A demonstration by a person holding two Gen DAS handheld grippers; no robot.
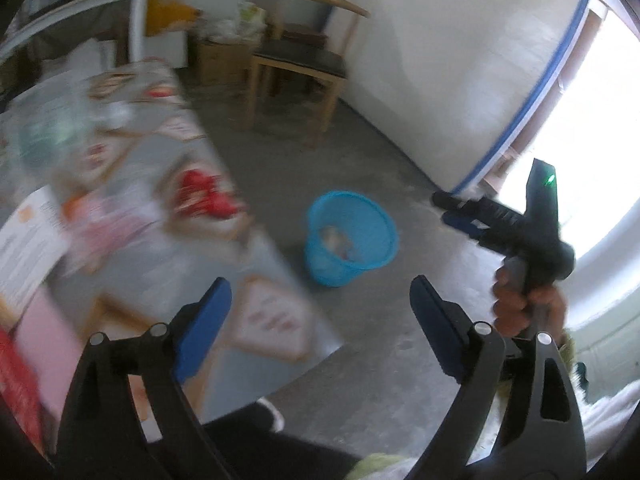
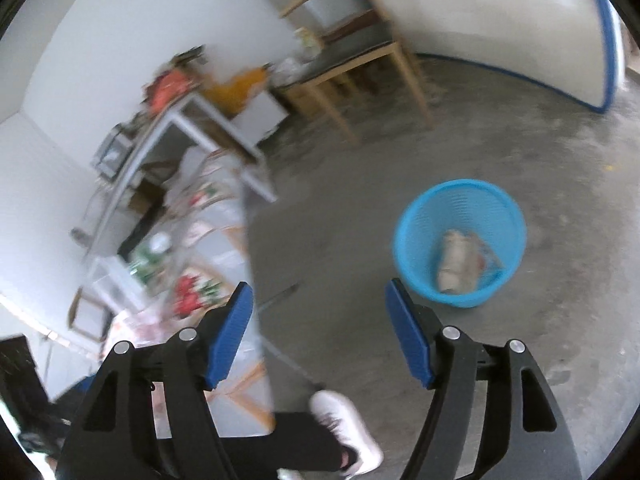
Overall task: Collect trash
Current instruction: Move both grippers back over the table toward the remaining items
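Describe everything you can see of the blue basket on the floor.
The blue basket is a round, light-blue bin of mesh-like plastic, wider at its open rim than at its base. It stands upright on the bare concrete floor, beside the table's edge and apart from it. Inside lies crumpled trash, pale with some red and blue, filling only the bottom. Nothing else touches it; neither gripper is at it.

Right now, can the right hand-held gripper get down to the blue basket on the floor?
Probably yes. The right hand-held gripper is open and empty, and only bare floor lies between it and the blue basket. The table stands off to one side.
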